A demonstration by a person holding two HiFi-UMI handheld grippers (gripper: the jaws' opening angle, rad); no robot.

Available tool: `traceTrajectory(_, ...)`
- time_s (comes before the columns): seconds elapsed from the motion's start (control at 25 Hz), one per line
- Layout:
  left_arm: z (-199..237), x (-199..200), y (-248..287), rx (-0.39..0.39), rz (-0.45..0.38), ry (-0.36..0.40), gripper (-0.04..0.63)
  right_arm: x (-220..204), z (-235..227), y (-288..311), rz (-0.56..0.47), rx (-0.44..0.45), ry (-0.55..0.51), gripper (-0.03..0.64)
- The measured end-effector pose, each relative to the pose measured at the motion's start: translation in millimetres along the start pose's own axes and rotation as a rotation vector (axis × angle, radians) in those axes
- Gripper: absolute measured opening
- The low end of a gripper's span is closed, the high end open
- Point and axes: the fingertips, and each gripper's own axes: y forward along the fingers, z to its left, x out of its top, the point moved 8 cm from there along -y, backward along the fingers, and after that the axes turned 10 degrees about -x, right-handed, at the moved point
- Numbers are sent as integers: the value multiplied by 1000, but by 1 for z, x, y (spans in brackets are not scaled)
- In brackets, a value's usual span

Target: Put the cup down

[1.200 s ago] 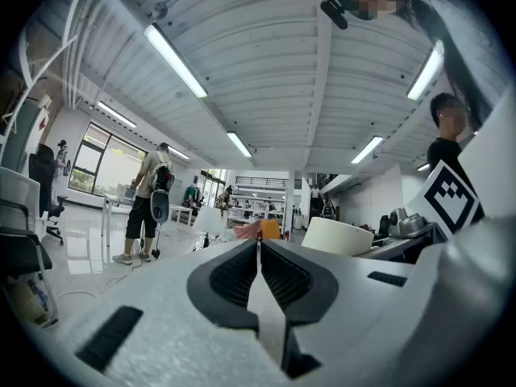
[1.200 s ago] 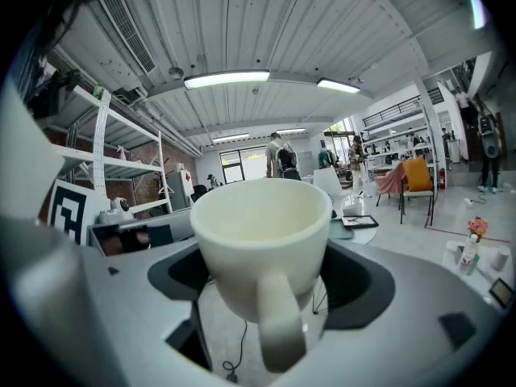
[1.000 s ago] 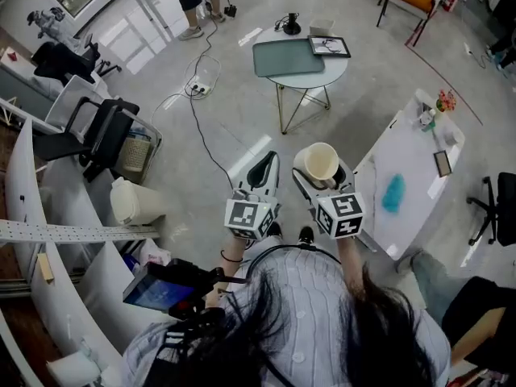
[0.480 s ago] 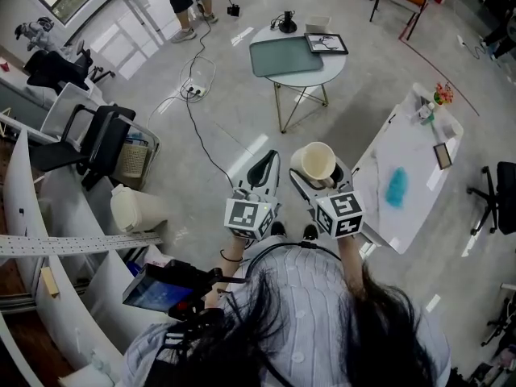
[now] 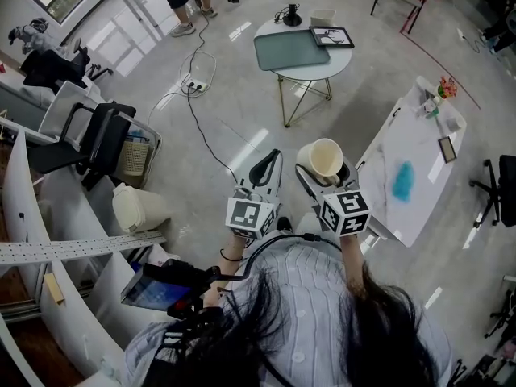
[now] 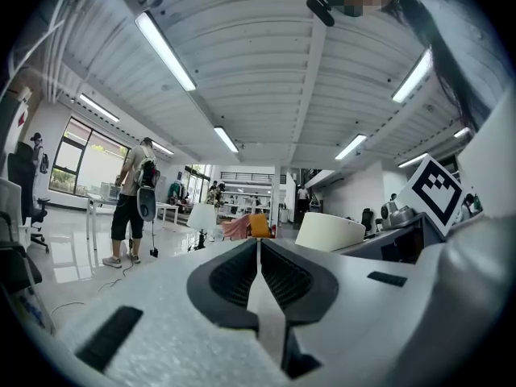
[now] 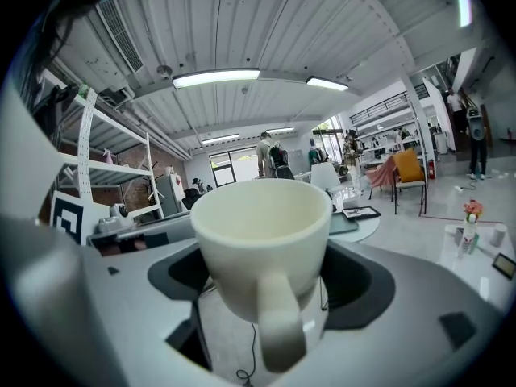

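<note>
The right tool pinches an upright, empty cream cup, handle toward the person. The left tool is pressed together.

cup in right gripper | left gripper just left | round table ahead

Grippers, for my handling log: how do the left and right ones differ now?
The left gripper has its jaws together; the right gripper has them apart. The left holds nothing; the right clamps an upright cream ceramic cup. Both are pale grey and point forward, side by side.
</note>
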Motion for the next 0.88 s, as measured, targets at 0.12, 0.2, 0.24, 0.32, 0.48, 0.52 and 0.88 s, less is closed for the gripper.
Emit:
traceTrajectory(0.12, 5, -6, -4, -1, 6, -20, 18, -4, 6, 1, 11, 1, 10, 391)
traceTrajectory(0.2, 6, -8, -2, -8, 12, -28, 18, -5, 8, 2, 20, -3, 9, 391)
traceTrajectory(0.24, 7, -9, -1, -11, 15, -31, 18, -6, 8, 2, 24, -5, 9, 391)
traceTrajectory(0.32, 9, -11, 2, -15, 16, -38, 18, -6, 8, 5, 30, -8, 9, 391)
traceTrajectory(0.48, 18, -13, 10, -19, 18, -46, 18, -5, 3, 13, 35, -18, 10, 391)
traceTrajectory(0.52, 20, -14, 13, -18, 17, -48, 18, -4, 1, 16, 36, -19, 11, 391)
traceTrajectory(0.88, 58, -14, 49, 5, 24, -54, 19, 17, -25, 69, 31, -17, 21, 391)
